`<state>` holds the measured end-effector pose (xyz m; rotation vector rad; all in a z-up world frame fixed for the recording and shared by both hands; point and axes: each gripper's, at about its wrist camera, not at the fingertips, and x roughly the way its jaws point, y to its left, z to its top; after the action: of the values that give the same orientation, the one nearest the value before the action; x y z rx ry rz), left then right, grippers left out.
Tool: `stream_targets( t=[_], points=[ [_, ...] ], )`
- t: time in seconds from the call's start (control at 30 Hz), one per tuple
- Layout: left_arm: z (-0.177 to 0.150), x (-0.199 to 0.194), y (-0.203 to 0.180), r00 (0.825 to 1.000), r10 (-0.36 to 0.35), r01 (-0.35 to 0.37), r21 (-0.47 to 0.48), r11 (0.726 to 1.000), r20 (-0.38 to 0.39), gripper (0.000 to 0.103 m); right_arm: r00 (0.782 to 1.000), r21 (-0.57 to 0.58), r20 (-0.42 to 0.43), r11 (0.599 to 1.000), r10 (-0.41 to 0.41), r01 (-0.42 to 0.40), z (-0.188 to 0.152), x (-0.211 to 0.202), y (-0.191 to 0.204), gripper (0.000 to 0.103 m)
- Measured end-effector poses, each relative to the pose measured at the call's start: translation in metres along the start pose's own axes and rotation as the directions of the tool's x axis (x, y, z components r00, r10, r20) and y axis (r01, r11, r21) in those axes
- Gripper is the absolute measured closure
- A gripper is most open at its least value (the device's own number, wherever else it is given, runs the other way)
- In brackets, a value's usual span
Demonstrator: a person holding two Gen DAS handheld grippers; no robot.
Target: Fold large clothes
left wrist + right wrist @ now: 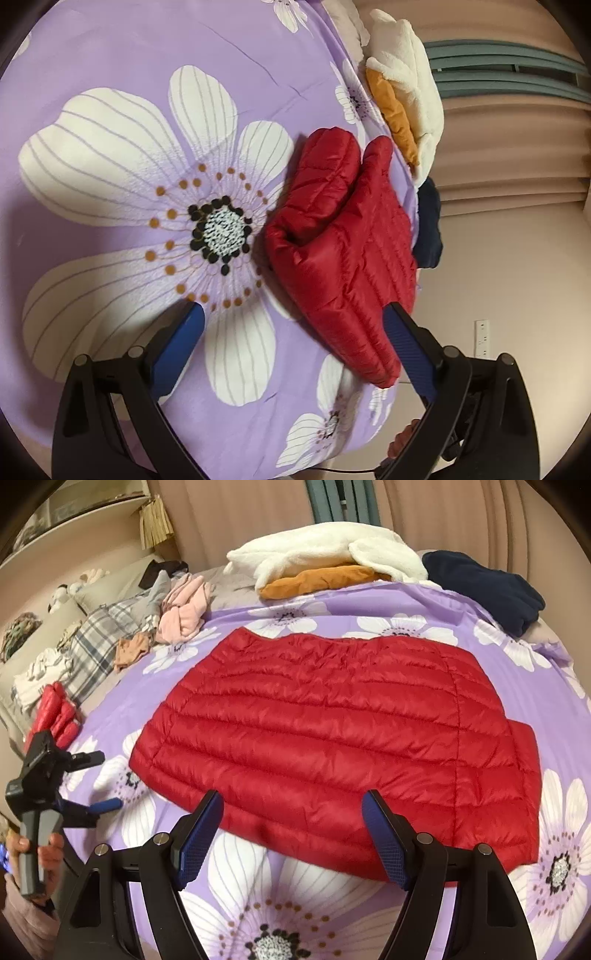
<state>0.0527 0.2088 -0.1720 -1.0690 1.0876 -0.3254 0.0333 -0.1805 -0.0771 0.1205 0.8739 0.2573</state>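
Now both my tools gape empty: right tool (291,834) over the red quilted puffer jacket's (332,731) near hem, left tool (295,350) left; I'd pinch hem corners evenly.

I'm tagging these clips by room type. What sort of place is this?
Most likely a bedroom at home: a floral purple bedsheet covers a bed, a red puffer jacket lies spread on it, piles of clothes sit along its edge, and curtains hang behind.

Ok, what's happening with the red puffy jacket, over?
Both grippers open, left, right, holding nothing. Red jacket flat on flowered sheet, partly folded. Nothing blocking it.
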Motion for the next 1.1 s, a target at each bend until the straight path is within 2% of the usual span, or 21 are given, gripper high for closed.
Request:
stream_targets(
  t=[0.2,0.63,0.73,0.97,1.1],
  points=[
    [0.011,0.004,-0.008,0.998,-0.062,0.062,0.005,0.998,0.005,0.003,1.000,0.024,0.018,1.000,0.007,-0.008,0.008,0.001,-0.004,0.026],
    [0.039,0.032,-0.004,0.997,-0.065,0.065,-0.018,0.998,-0.030,0.003,1.000,0.017,0.008,1.000,0.009,-0.009,0.019,0.010,-0.007,0.026],
    [0.046,0.039,-0.006,0.995,-0.087,0.086,-0.019,0.996,-0.039,0.003,1.000,0.016,0.016,1.000,0.009,-0.009,0.022,0.011,-0.009,0.026],
    [0.061,0.064,-0.018,0.991,-0.109,0.109,0.000,0.994,-0.081,0.002,1.000,0.034,0.018,0.999,0.007,-0.008,0.032,0.020,-0.019,0.026],
    [0.066,0.079,-0.025,0.990,-0.087,0.090,0.026,0.996,-0.108,0.001,1.000,0.053,0.021,0.999,0.012,-0.013,0.036,0.026,-0.024,0.026]
  ],
)
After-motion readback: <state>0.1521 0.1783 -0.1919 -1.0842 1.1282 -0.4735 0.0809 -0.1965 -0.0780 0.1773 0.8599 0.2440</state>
